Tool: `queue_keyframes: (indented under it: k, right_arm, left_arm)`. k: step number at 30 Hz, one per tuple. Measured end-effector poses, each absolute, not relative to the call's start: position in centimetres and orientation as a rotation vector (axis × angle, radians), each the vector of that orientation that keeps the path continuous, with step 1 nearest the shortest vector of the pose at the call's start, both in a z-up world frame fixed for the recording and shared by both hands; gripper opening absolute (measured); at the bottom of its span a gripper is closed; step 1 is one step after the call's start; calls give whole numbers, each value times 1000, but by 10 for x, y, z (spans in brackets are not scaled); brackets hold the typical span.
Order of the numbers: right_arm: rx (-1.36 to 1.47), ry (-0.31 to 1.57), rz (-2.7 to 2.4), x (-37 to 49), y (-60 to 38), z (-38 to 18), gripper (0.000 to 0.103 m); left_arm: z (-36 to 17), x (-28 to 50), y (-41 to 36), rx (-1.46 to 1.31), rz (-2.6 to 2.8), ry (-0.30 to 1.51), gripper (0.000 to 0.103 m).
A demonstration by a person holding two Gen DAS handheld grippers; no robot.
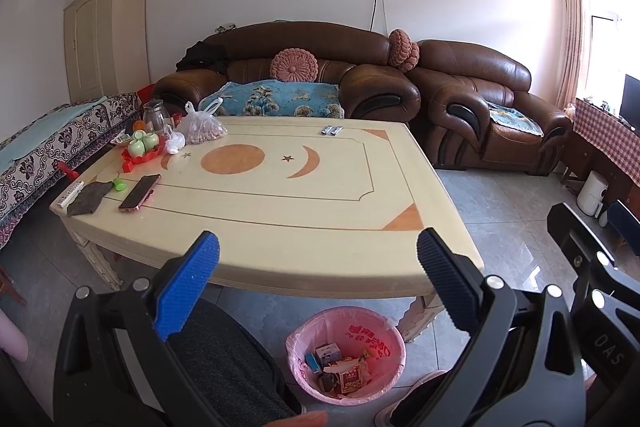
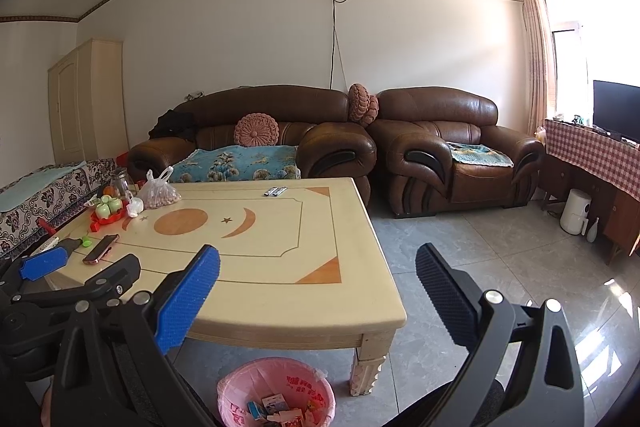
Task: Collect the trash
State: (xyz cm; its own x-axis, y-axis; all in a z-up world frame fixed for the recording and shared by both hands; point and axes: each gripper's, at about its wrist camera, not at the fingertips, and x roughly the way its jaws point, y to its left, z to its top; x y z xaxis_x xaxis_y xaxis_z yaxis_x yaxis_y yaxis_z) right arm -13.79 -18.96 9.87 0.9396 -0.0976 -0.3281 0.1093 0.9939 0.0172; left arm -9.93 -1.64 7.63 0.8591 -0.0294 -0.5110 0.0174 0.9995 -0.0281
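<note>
Both claws hang low over the near edge of the counter (image 1: 280, 211), each with its fingers spread wide and nothing between them. From its own camera the left claw (image 1: 318, 267) sits above the near rim, with a knee in grey cloth under it. The right claw (image 2: 318, 279) is beside it, out past the counter's near right corner, over bare grey floor tiles (image 2: 500, 267); in the right view the left claw shows at the left, just beside it.

Under the near edge, on the floor, stands a pink bin (image 1: 346, 355) with a pink liner, and the collected trash (image 1: 340, 371) lies in it: small boxes and wrappers. One carved counter leg (image 2: 366, 371) stands just right of the bin.

Most of the countertop is open. Two small dark packets (image 1: 332, 130) lie near the far edge. At the far left sit a red tray with green cups (image 1: 142, 147), a plastic bag (image 1: 200, 127) and a glass jug (image 1: 155, 115). Nearer on the left lie a phone (image 1: 139, 191), a grey cloth (image 1: 89, 197) and a remote (image 1: 70, 194) at the rim.

Brown sofas (image 1: 312, 79) stand behind the counter, with wide clear floor to the right
</note>
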Motion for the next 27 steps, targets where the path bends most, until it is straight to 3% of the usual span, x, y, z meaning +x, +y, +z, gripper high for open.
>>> queue_keyframes:
  k: [27]
  right_arm:
    - [46, 331, -104, -140, -188, 99, 96]
  left_arm:
    - [80, -102, -18, -18, -24, 534, 97]
